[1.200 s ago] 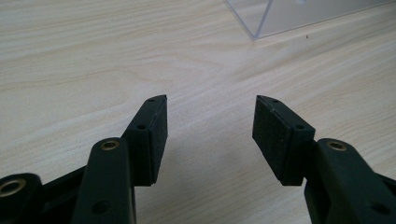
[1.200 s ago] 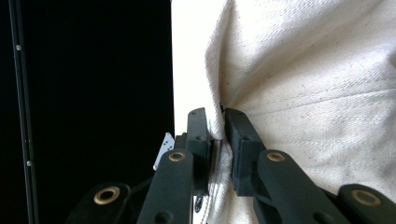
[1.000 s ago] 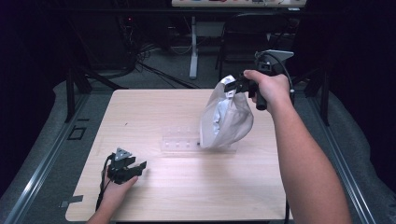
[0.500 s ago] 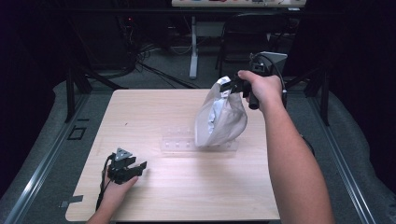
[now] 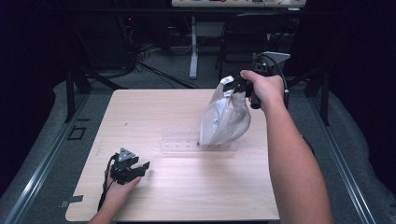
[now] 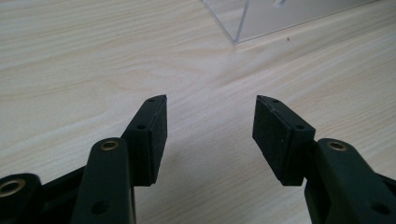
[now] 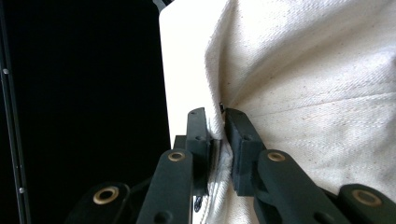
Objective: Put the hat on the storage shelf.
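Your right gripper (image 5: 232, 87) was clamped on the top edge of the cloth bag (image 5: 224, 119), which hung long-axis vertical over the table (image 5: 154, 107), its bottom at or just above the right end of the clear acrylic rack (image 5: 198, 144); contact couldn't be judged. Your left gripper (image 5: 135, 168) sat on the near-left of the table, jaws wide and empty, pointed toward the rack's near corner. The bag was up and to the right of it, well apart, so your right hand was plainly nearer.
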